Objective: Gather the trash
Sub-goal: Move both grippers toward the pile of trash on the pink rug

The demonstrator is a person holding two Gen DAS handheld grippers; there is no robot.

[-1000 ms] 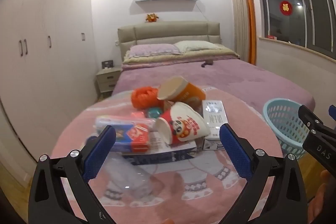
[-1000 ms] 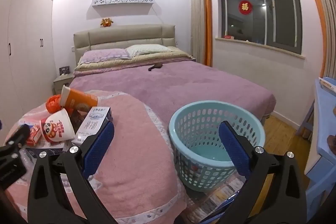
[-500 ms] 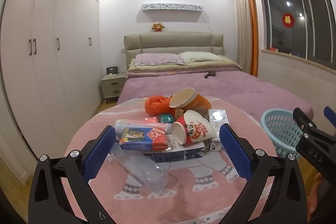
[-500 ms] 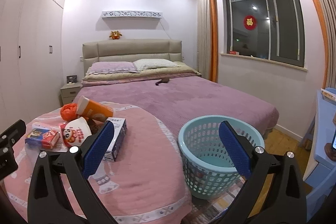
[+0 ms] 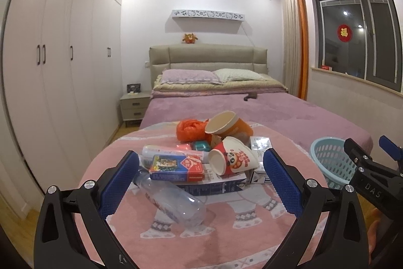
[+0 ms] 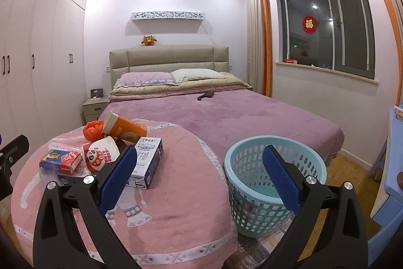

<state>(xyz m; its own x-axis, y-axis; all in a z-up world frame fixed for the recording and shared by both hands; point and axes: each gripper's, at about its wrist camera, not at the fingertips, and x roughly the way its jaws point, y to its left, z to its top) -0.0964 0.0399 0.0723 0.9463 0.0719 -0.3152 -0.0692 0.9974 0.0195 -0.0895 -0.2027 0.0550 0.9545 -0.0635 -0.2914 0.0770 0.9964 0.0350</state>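
Note:
A heap of trash lies on the pink blanket (image 5: 221,231) at the bed's foot: a clear plastic bottle (image 5: 173,198), a blue and red carton (image 5: 176,164), a panda paper cup (image 5: 233,159), an orange cup (image 5: 229,126), an orange bag (image 5: 191,130) and a white milk box (image 6: 146,160). My left gripper (image 5: 201,180) is open and empty, held back from the heap. My right gripper (image 6: 199,175) is open and empty, above the gap between the blanket and the light blue basket (image 6: 274,183), which looks empty.
The purple bed (image 6: 239,112) runs back to a beige headboard with pillows. White wardrobes (image 5: 50,62) line the left wall, with a nightstand (image 5: 134,105) beside the bed. A window (image 6: 327,22) is on the right wall. A blue table edge (image 6: 388,168) stands far right.
Both grippers have drawn back and risen from the bed, so the heap and basket look smaller and lower. Both stay open and empty.

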